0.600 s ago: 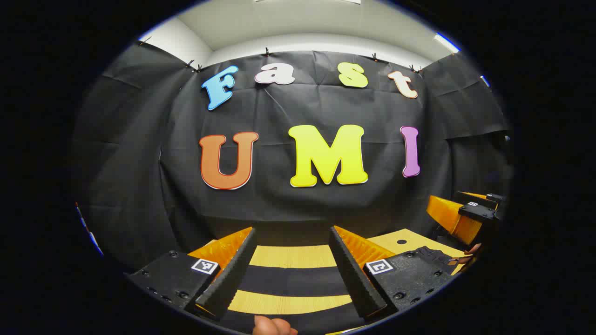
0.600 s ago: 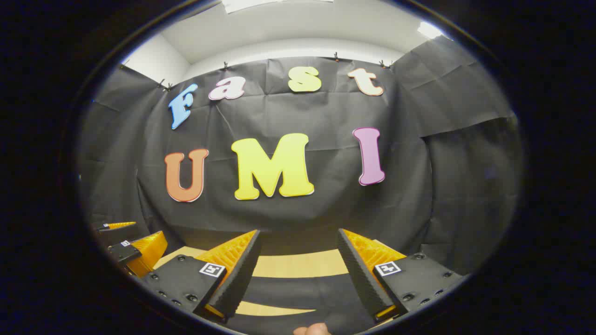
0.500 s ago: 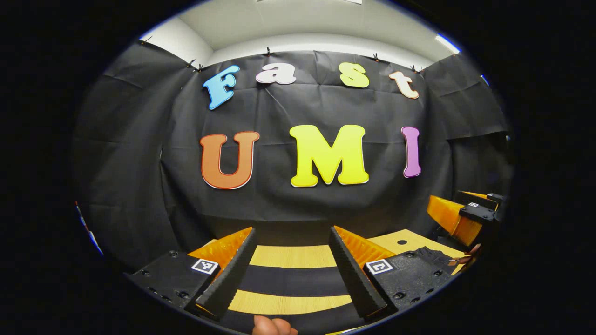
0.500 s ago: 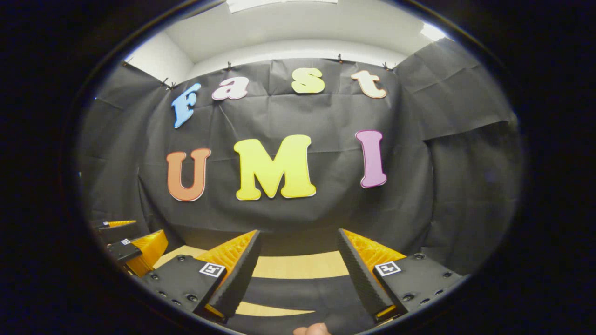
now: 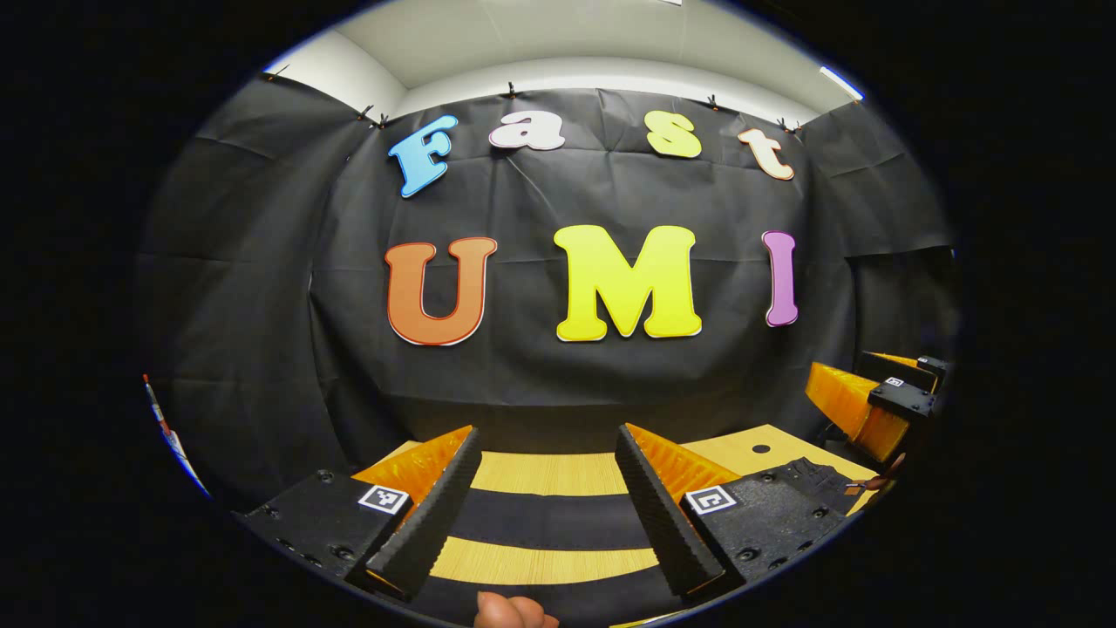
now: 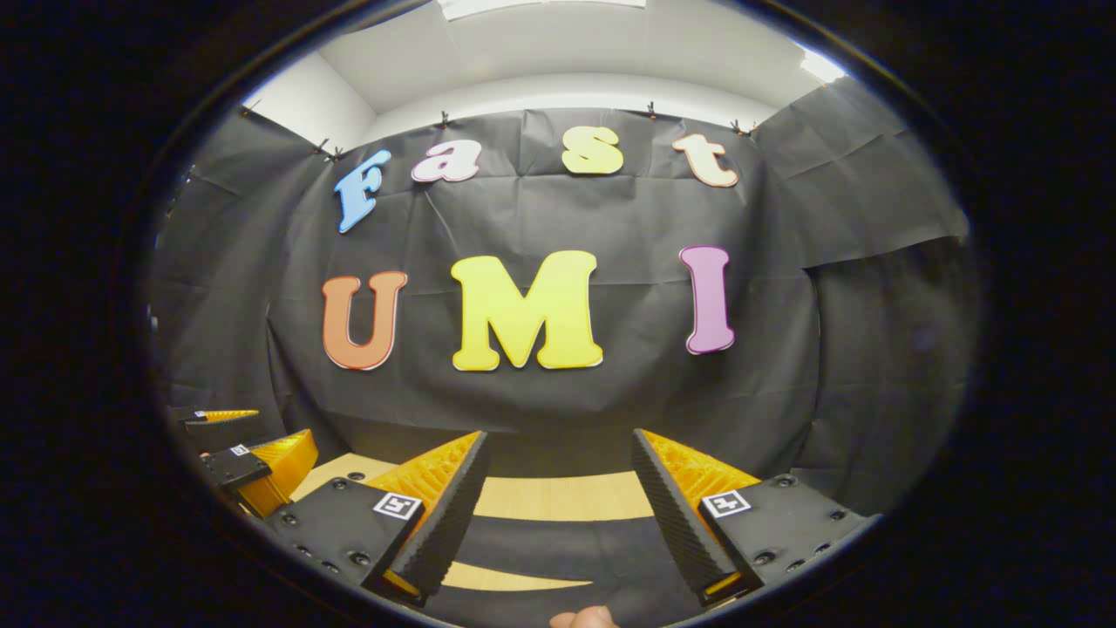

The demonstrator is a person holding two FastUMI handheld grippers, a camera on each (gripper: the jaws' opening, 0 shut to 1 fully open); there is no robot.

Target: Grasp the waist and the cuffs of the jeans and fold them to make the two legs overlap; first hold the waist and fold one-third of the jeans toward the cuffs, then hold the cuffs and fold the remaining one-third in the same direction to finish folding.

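While I hold both tools level above the surface (image 5: 540, 475), my left gripper (image 5: 545, 501) stands with its fingers spread wide apart and nothing between them. Through that gap, in the left gripper view, I see dark bands of the jeans (image 5: 549, 523) lying across the pale wooden surface, with light strips of wood showing before and behind them. More of the dark denim lies off to the right, near the surface's far corner, where a small round hole sits in the wood. A fingertip (image 5: 510, 610) of my hand shows at the bottom edge. Farther right, my right gripper (image 5: 881, 397) hangs near the edge of that view.

Seen in the right gripper view, my right gripper (image 6: 558, 510) is likewise wide open and holds nothing; the jeans (image 6: 558, 545) lie flat below and between its fingers, not touched by them. My left gripper (image 6: 248, 449) shows at the left there. Black cloth (image 6: 558, 218) hangs behind everything.
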